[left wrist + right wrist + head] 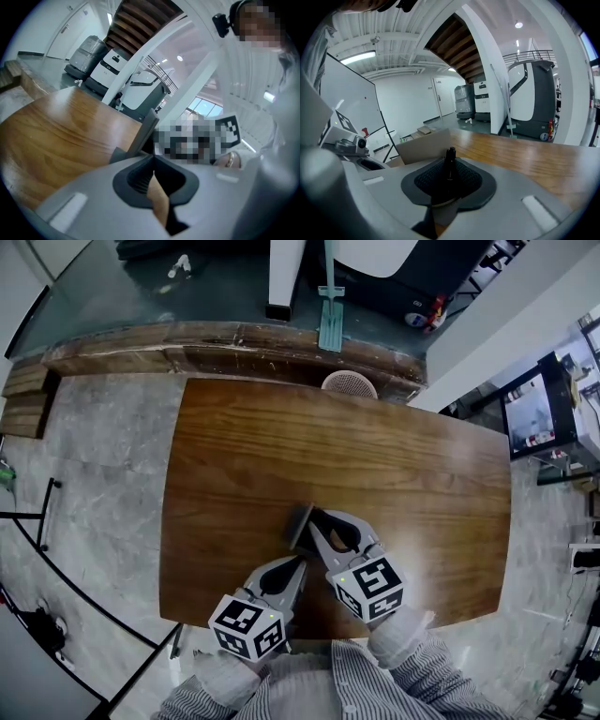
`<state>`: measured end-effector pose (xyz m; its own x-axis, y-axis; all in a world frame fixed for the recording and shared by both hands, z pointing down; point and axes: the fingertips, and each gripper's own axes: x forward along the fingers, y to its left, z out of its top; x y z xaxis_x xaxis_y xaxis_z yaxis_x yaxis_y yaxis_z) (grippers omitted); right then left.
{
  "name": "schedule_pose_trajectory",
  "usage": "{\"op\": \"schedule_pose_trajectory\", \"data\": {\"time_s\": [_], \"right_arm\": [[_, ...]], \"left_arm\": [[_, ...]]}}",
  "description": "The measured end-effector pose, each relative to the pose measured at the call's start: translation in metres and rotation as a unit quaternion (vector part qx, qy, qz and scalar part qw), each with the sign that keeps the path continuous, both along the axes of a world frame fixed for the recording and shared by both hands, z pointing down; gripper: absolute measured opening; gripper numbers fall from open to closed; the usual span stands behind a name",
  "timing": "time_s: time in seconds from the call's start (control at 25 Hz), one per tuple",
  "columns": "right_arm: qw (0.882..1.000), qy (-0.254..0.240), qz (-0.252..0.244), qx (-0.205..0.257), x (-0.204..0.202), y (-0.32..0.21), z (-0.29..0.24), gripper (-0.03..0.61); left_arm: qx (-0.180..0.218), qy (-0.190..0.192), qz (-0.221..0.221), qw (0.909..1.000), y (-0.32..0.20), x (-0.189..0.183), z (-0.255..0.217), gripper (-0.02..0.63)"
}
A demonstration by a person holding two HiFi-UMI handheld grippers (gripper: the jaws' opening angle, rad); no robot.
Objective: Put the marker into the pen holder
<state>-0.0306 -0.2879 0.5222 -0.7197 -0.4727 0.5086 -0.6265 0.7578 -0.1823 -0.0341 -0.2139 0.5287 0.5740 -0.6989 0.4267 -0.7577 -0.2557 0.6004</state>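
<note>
The black marker stands upright at the centre of the right gripper view, clamped between the dark ribbed pads of the right hand-held gripper, which is closed on it; only its narrow upper end rises clear of the pads. Just behind that end, a little left of centre, is the flat grey-tan wall of the pen holder. The marker tip is near the wall, but I cannot tell whether it touches. In the head view the pen holder is a small dark grey box just below the middle of the frame, with the right hand-held gripper's jaws right against its right side. What is inside the holder cannot be seen in any view. The left hand-held gripper has its jaws together at the tips with nothing between them; brown wood shows through the gap lower down. It sits in the lower centre of the head view, just below the holder, whose grey edge rises above its jaws in the left gripper view. All this rests on or hangs over the brown wooden table, near its lower edge. Past the table's upper edge, a pale perforated basket peeks out; its contents are not readable.
</note>
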Motion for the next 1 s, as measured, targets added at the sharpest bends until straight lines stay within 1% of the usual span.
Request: {"op": "schedule_pose_trajectory", "data": {"time_s": [0.52,0.6,0.68,0.84,0.88,1.0], "right_arm": [[1.000,0.017,0.004,0.004,0.002,-0.002,0.000,0.081],[1.000,0.016,0.008,0.006,0.003,-0.003,-0.002,0.097],[1.000,0.010,0.011,0.008,0.004,-0.003,-0.007,0.097],[1.000,-0.003,0.018,0.021,0.006,0.001,-0.023,0.070],[0.999,-0.006,0.020,0.027,0.007,0.004,-0.028,0.055],[0.999,-0.015,0.030,0.038,0.012,0.017,-0.041,0.038]], "left_arm": [[0.006,0.006,-0.005,1.0000,-0.003,-0.003,-0.004,0.008],[0.007,0.005,-0.006,0.9999,-0.003,-0.004,-0.005,0.008],[0.009,0.005,-0.007,0.9999,-0.003,-0.005,-0.008,0.008],[0.017,0.002,-0.006,0.9998,-0.002,-0.007,-0.015,0.008],[0.020,0.001,-0.005,0.9998,0.000,-0.007,-0.017,0.008],[0.030,-0.004,0.000,0.9996,0.005,-0.008,-0.023,0.008]]}}
